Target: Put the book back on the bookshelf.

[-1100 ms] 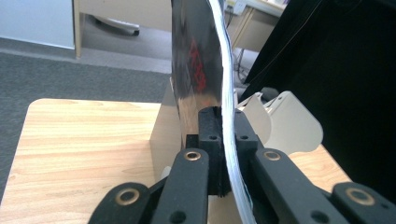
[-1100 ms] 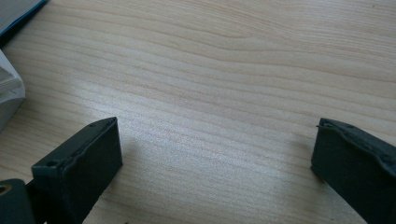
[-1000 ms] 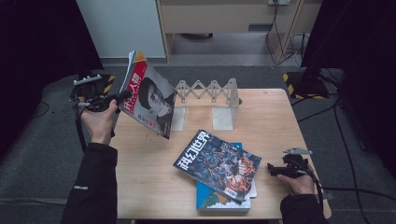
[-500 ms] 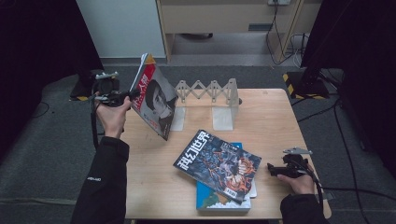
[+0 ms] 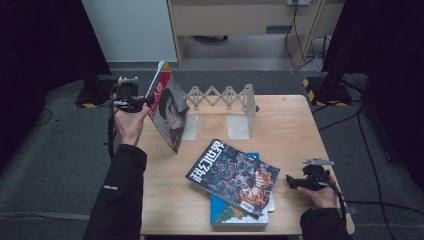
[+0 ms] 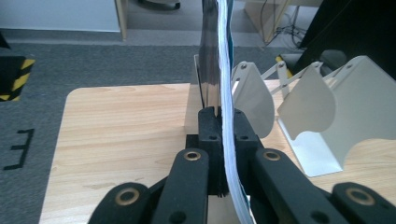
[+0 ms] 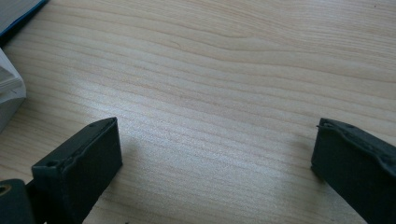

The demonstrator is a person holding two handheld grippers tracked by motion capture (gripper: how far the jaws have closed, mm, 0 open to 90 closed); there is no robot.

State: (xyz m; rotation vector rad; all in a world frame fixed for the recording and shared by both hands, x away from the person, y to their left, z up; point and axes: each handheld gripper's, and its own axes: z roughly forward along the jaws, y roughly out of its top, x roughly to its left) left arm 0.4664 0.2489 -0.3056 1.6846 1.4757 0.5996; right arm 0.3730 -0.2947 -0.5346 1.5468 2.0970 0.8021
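My left gripper (image 5: 145, 101) is shut on the edge of a magazine (image 5: 169, 111) with a red and black cover, held upright over the table's left side. In the left gripper view the magazine's white page edges (image 6: 225, 93) run up between the two black jaws, my left gripper (image 6: 223, 128) clamped on them. The white expanding book rack (image 5: 222, 107) stands just right of the magazine. My right gripper (image 5: 291, 181) rests low on the table at the right front, open with bare wood between its jaws (image 7: 212, 154).
A dark illustrated magazine (image 5: 232, 176) lies on a blue book (image 5: 235, 215) at the table's front centre. The wooden table (image 5: 285, 130) stands on grey carpet. Rack dividers (image 6: 308, 105) rise to the right in the left gripper view. A cabinet (image 5: 240, 15) stands behind.
My left hand has carried the magazine to the right toward the rack and turned it more upright. The right hand has stayed still.
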